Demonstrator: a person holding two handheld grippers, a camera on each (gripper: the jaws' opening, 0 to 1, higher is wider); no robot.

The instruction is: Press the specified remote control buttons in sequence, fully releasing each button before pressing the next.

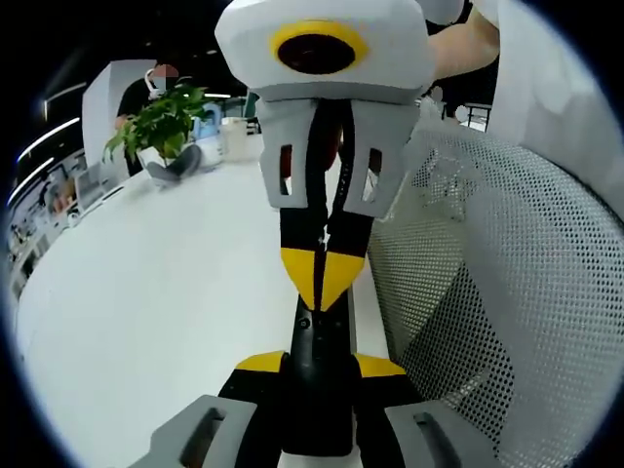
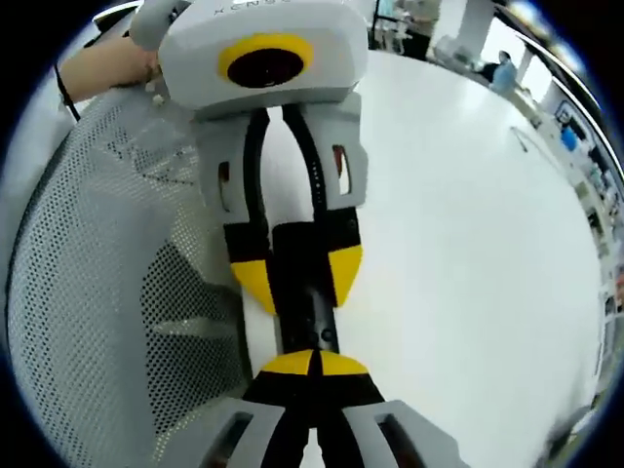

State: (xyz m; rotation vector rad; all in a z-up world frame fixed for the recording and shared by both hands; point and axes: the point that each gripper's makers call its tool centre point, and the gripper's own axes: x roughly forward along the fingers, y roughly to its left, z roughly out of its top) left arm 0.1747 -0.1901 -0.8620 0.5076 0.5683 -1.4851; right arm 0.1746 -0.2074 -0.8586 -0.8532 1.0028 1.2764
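Crowding the remote (image 1: 320, 390): mesh chair (image 1: 507, 292), potted plant (image 1: 161, 127).

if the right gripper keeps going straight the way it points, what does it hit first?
Most likely the black remote, which its shut tips already reach. Behind that, the left gripper clamps the remote's far end.

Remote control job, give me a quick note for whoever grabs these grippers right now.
Left gripper: shut on the black remote, gripping its end.
Right gripper: jaws closed, tips down on the remote's face near a small round button; whether it is pressing, I can't tell.
The remote is held over the white table, beside a mesh chair back.
Done so far: unclear. Left: release fully, then continue the sequence.
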